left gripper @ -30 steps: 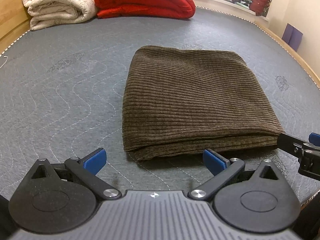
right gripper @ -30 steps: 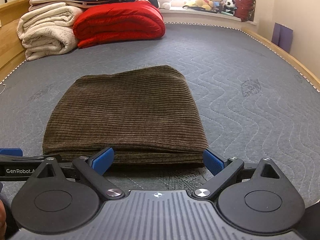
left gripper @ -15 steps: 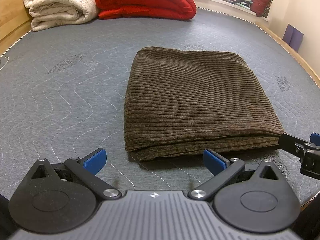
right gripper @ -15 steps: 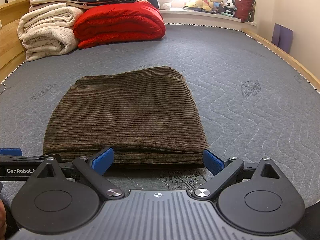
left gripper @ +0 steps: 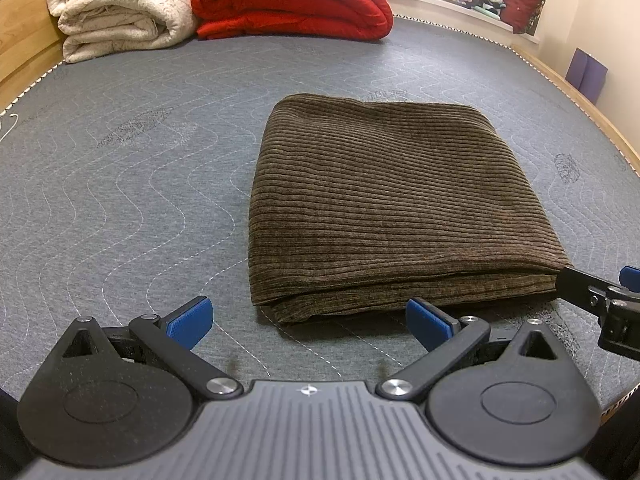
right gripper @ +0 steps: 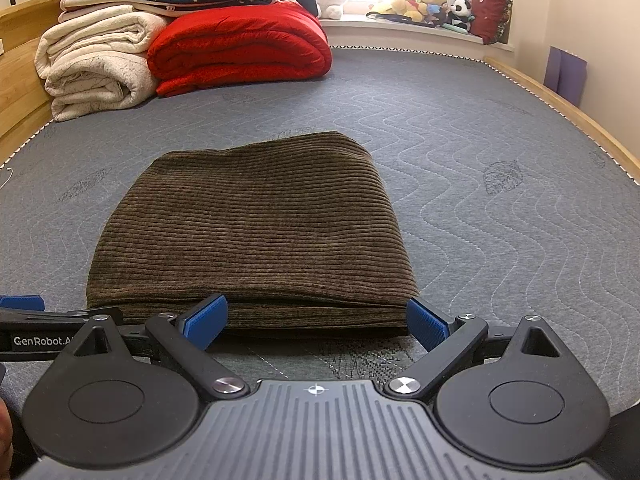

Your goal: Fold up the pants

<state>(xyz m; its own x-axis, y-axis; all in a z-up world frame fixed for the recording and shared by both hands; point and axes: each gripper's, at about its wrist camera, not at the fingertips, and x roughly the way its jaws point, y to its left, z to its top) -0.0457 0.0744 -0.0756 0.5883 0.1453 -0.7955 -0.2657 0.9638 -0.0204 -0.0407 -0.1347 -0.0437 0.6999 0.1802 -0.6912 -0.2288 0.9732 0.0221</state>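
Now brown corduroy pants (left gripper: 384, 204) are lying folded into a thick rectangle on the grey mattress (left gripper: 120, 184). Left gripper (left gripper: 308, 320) and right gripper (right gripper: 316, 316) are hovering just before its near edge, both spread wide, gripping nothing. Nudging that edge would likely be spilling the layers. No containers are showing.

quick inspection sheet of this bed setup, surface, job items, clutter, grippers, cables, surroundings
surface: grey quilted mattress, flat.
job's things: brown pants folded into a neat rectangle, lying flat.
clutter: red blanket and cream blanket stacked at the far end.
grippers: left gripper open, empty, near the pants' front left corner; right gripper open, empty, at the front edge.
cables: nothing seen.
surroundings: stuffed toys on the windowsill, wooden bed frame.
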